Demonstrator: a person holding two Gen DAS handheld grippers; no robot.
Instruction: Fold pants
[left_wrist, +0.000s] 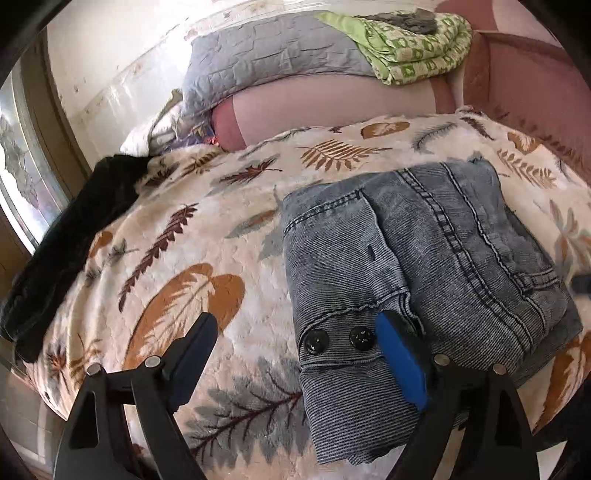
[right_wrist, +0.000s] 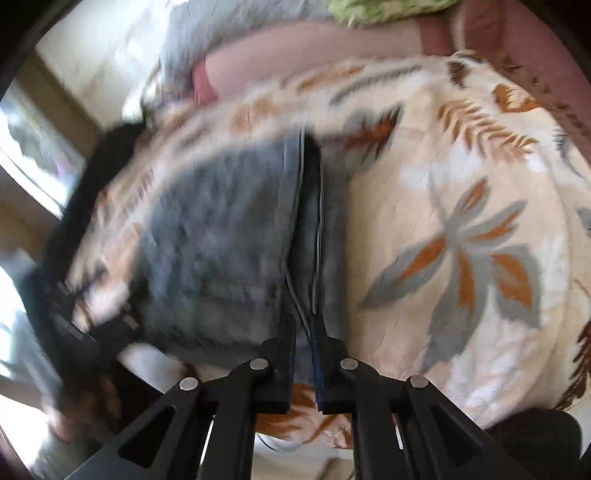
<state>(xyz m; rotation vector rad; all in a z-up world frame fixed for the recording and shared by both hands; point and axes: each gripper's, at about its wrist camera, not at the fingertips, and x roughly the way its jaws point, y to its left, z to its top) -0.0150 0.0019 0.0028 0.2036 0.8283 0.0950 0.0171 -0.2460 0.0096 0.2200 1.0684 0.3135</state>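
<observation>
Grey-blue denim pants (left_wrist: 424, 258) lie folded into a compact bundle on a leaf-patterned blanket (left_wrist: 184, 266), waistband with two black buttons nearest me. My left gripper (left_wrist: 295, 332) is open; its right finger rests over the waistband, its left finger is over bare blanket. In the blurred right wrist view the pants (right_wrist: 221, 251) sit left of centre. My right gripper (right_wrist: 304, 325) is shut on the pants' near edge, with denim pinched between the fingers.
A black garment (left_wrist: 74, 229) lies along the blanket's left edge by a window. Behind are a grey quilted pillow (left_wrist: 266, 62), a green patterned folded cloth (left_wrist: 417, 48) and a pink sofa back (left_wrist: 524, 74). Blanket extends to the right (right_wrist: 461, 240).
</observation>
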